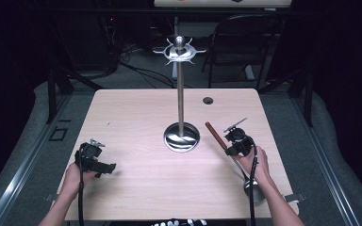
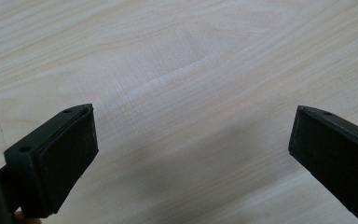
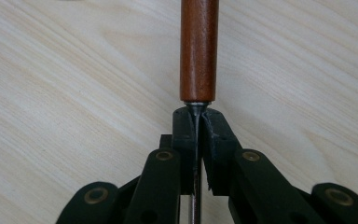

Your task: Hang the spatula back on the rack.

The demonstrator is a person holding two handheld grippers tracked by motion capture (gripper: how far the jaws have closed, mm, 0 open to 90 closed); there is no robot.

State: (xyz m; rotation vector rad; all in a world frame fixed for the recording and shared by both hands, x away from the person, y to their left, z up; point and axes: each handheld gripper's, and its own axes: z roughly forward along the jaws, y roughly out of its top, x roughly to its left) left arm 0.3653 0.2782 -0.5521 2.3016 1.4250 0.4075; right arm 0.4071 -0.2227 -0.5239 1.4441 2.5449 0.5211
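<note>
Right gripper (image 3: 196, 126): fingers pinch ladle (image 1: 231, 153) on metal shank just below wooden handle (image 3: 198, 46); grip near handle likely for control when lifting. Bowl lies near worktop (image 1: 136, 188) front edge. Left gripper (image 1: 96, 162): fingers spread, idle over bare wood. Beyond, at centre: utensil stand (image 1: 181, 94), hooks free, probable hanging target.

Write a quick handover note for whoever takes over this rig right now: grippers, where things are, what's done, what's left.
Right gripper: shut on the ladle's thin metal shaft, just below its wooden handle; the bowl end lies near the table's front right edge.
Left gripper: open, holding nothing, low over bare table at the left.
Utensil stand: upright at mid-table, hooks on top bare.
Done: ladle gripped.
Left, probably: lift it and hang it on the stand.
</note>
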